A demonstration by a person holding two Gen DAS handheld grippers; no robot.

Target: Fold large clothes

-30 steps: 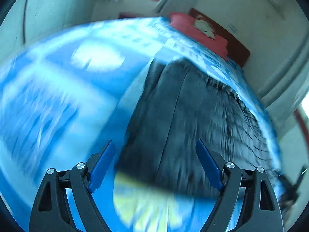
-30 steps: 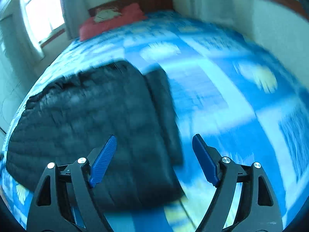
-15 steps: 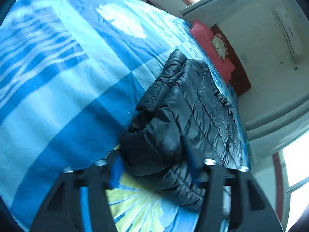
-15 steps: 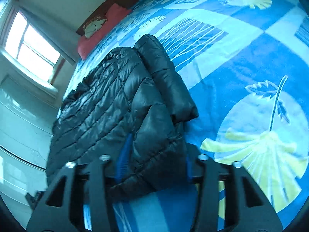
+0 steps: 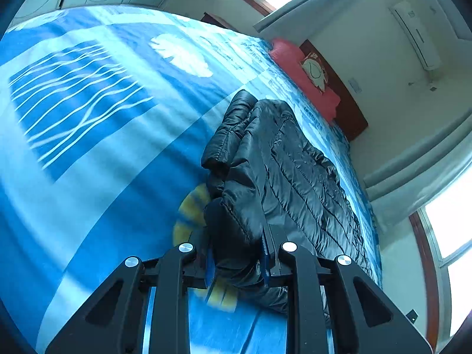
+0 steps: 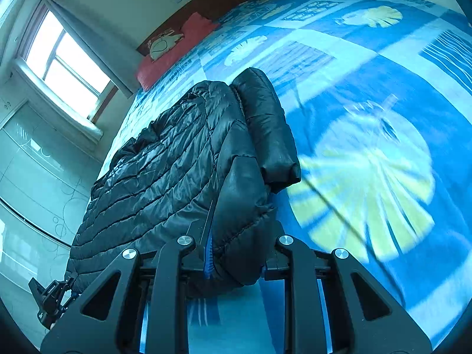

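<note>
A black quilted puffer jacket (image 5: pixel 295 171) lies lengthwise on a blue patterned bedsheet (image 5: pixel 88 135), one sleeve folded along its edge. In the left wrist view my left gripper (image 5: pixel 236 262) has a bunched near corner of the jacket between its blue pads, and its jaws are closing on it. In the right wrist view the jacket (image 6: pixel 165 171) runs away to the upper left with the sleeve (image 6: pixel 265 124) on its right side. My right gripper (image 6: pixel 236 256) grips the other near corner, and its jaws are also closing on the fabric.
A red pillow (image 5: pixel 303 73) and a dark headboard (image 6: pixel 212 3) stand at the far end of the bed. Windows (image 6: pixel 67 65) with curtains and a wall air conditioner (image 5: pixel 416 35) line the room. The bedsheet (image 6: pixel 368 103) stretches wide beside the jacket.
Both grippers stood open above the jacket a second ago. They have come down onto its near edge and their jaws have closed on the fabric.
</note>
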